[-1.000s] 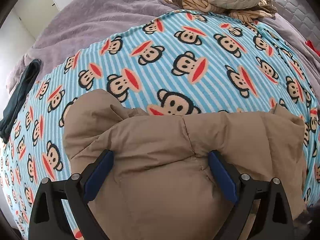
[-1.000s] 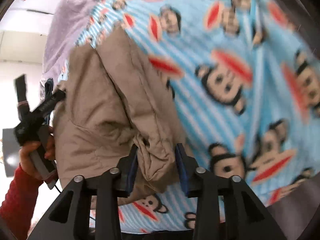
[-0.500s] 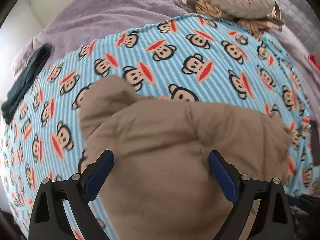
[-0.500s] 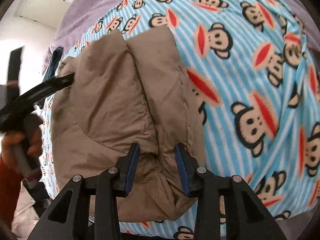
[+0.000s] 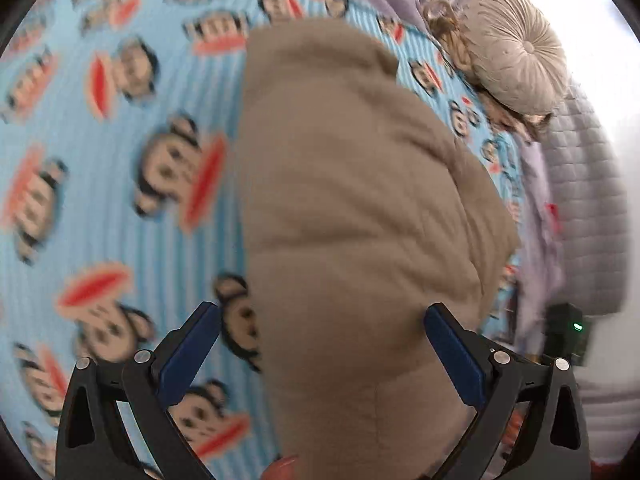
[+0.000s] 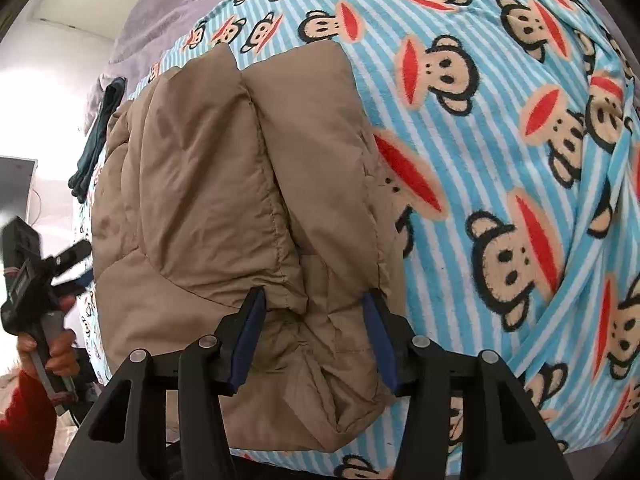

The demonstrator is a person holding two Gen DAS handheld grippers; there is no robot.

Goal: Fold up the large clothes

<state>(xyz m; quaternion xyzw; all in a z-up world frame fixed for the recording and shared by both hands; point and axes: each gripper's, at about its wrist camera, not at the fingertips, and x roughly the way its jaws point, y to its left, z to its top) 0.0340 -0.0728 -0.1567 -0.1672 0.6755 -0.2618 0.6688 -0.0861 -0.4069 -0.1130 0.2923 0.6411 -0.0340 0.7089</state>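
Right hand-held gripper (image 6: 314, 320): its jaws are opening, spread part way, with a bunched fold of the jacket (image 6: 240, 200) lying between the blue pads (image 6: 250, 336); the pads stand just off the cloth, so the fold looks released rather than pinched. Left hand-held gripper (image 5: 320, 352): its jaws are opening to their widest, straddling the near end of the jacket (image 5: 352, 200) without pressing it; seen from the right wrist, this tool is held by a hand (image 6: 52, 352) in a red sleeve (image 6: 24, 420), beside the jacket's left edge.

The jacket, a brown quilted puffer, lies folded into a compact block on a blue striped blanket (image 6: 500, 160) printed with monkey faces, which covers the bed. Beyond the jacket's far end, at the head of the bed, rests a round pleated cushion (image 5: 516, 60) on a lilac bedspread (image 5: 580, 200). To the jacket's far left a dark folded garment (image 6: 96, 136) lies at the blanket's edge.

Handling, as judged: the jacket is light, soft and springy; padded layers tend to puff back open, and the smooth shell may slip between pads. A firm hold is best taken on a stitched seam or hem edge, gathering all layers, not on a padded panel.

Count: two hand-held grippers, one jacket, one blanket, one cushion, one dark garment.
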